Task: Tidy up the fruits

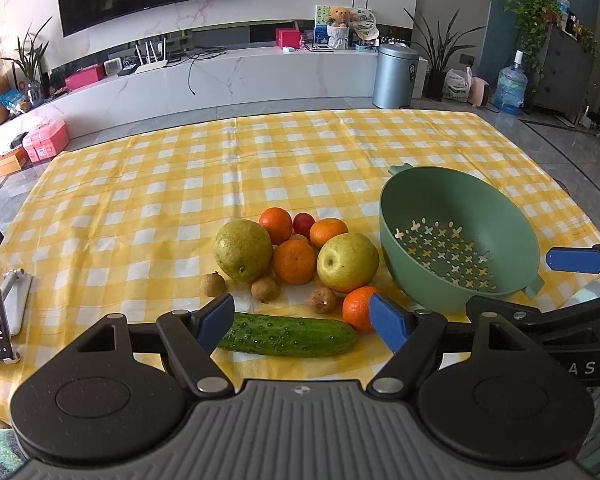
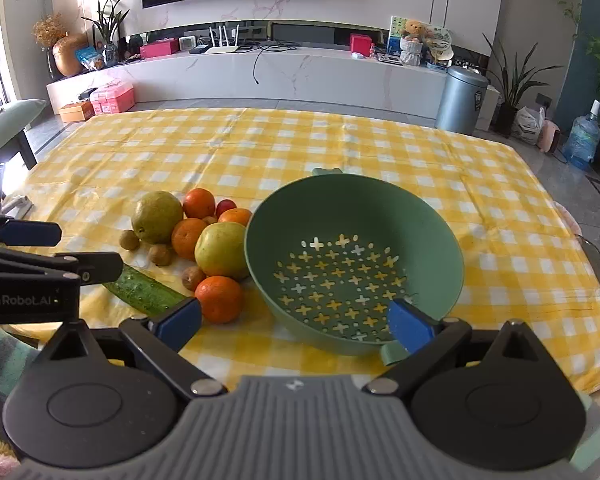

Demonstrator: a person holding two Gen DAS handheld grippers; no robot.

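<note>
- Checked yellow cloth (image 1: 180, 184) covers the table in a living room.
- Left gripper (image 1: 302, 326) gapes wide and empty over the cucumber (image 1: 288, 336), whose long axis runs left-right.
- Right gripper (image 2: 296, 326) is equally wide and empty at the colander's (image 2: 260, 264) near rim.
- Fruit pile (image 1: 296, 258) lies just beyond the left gripper, which looks nearer.

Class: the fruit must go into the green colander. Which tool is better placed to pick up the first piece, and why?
Left. The left tool, open, frames the cucumber and nearest orange. The right tool, open too, faces the empty green colander.
</note>
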